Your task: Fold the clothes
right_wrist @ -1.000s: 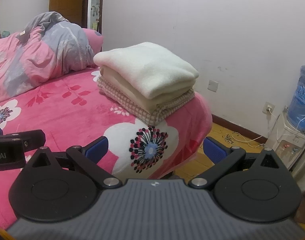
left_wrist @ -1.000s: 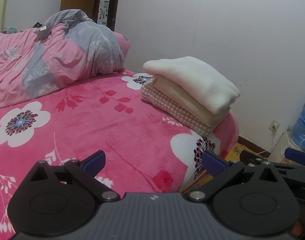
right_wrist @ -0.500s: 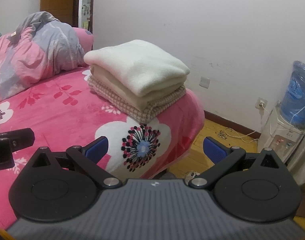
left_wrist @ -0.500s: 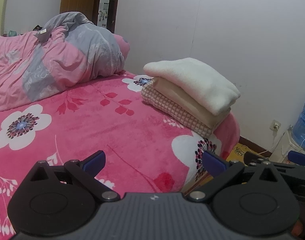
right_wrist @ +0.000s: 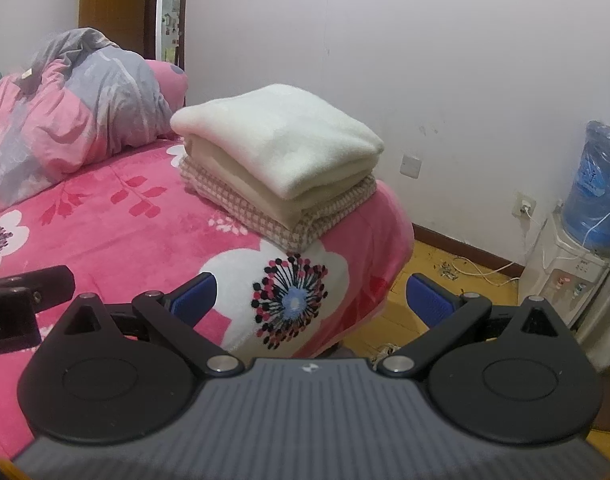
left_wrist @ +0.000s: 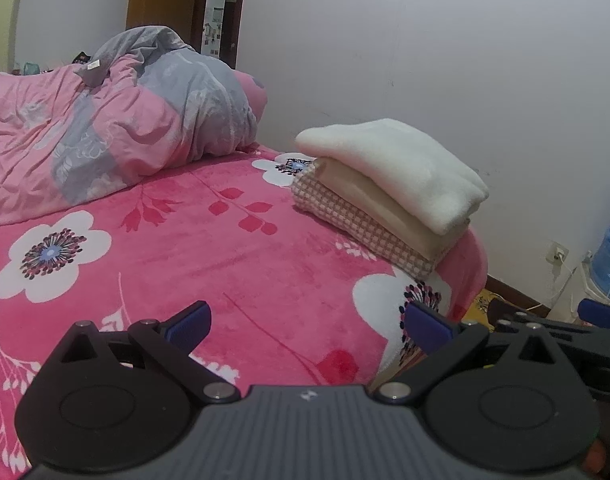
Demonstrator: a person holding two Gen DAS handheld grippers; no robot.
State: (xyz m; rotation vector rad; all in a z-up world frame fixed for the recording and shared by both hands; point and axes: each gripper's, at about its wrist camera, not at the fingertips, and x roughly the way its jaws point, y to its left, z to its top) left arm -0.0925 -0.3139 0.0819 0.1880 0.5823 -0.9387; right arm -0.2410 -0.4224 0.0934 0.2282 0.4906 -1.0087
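Stack of folded clothes [left_wrist: 389, 196]: three pieces, squared and laid flat one on another, at the far right corner of the bed beside the white wall [left_wrist: 465, 60].
- Top: cream-white fleece piece [right_wrist: 281, 136], thick, soft nap, rounded fold facing the bed's edge.
- Middle: beige piece [left_wrist: 385, 204], smooth, folded edges lined up under the top one.
- Bottom: pink-and-white checked piece [right_wrist: 265, 216], its edge showing just past the two above.

Bed cover [left_wrist: 233, 248]: bright pink plush with large white flowers; the stack rests directly on it.
Quilt [left_wrist: 105, 128]: pink and grey, crumpled in a heap at the far left of the bed, well apart from the stack.
Water dispenser [right_wrist: 577, 240]: white, with a blue bottle, on the floor to the right.

Left gripper [left_wrist: 307, 326]: blue-padded fingers spread wide, nothing between them, held over the near part of the bed.
Right gripper [right_wrist: 311, 302]: fingers likewise spread wide and empty, at the bed's near right edge, short of the stack.
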